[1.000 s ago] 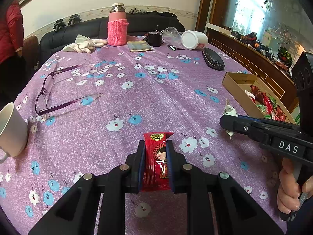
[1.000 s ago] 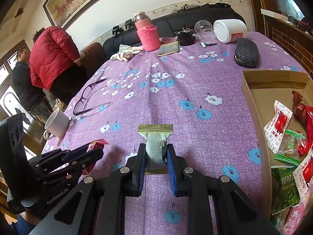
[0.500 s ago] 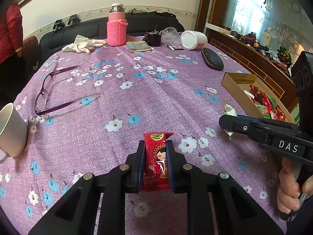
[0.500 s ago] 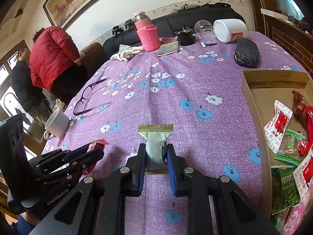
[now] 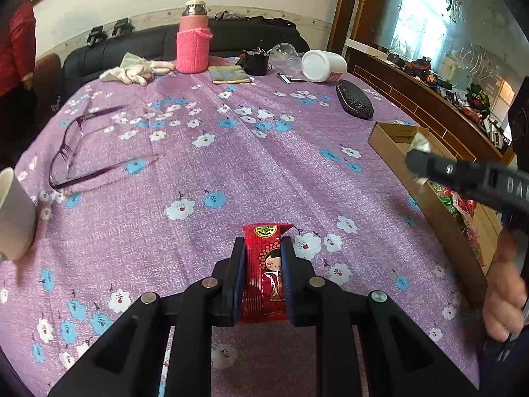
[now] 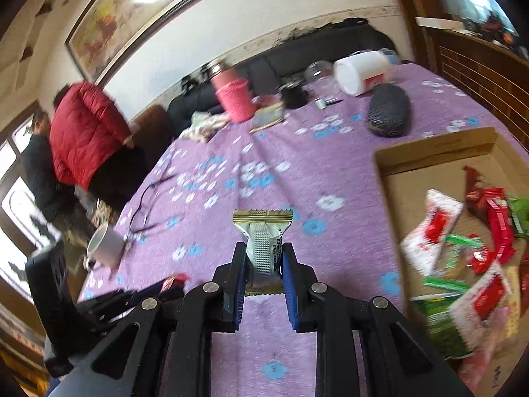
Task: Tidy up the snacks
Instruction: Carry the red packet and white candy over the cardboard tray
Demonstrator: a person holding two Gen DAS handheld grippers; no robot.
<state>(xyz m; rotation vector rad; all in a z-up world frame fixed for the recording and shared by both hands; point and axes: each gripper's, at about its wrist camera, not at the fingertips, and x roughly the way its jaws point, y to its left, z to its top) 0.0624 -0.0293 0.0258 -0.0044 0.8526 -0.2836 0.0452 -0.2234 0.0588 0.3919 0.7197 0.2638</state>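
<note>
**Two tools, each clamped on a snack packet, above a flowered purple surface**

Left to right. A white mug (image 5: 15, 215) stands at the left edge of the surface (image 5: 231, 172), with a pair of glasses (image 5: 82, 152) lying beyond it. At centre, the left tool (image 5: 263, 264) is clamped on a red snack packet (image 5: 264, 274), which is printed with a cartoon figure and stands upright between the pads, above the cloth. Far back stand a pink flask (image 5: 193, 38) and an overturned white tub (image 5: 324, 65), with a dark glasses case (image 5: 354, 103) nearer. At the right edge lies an open cardboard box (image 6: 436, 147) holding a heap of snack packets (image 6: 469, 248). The right tool (image 6: 263, 261) is clamped on a white and gold packet (image 6: 263, 238), held off the cloth just left of the box wall; this view is motion-blurred. A person's hand (image 5: 504, 297) grips the right tool's handle.
</note>
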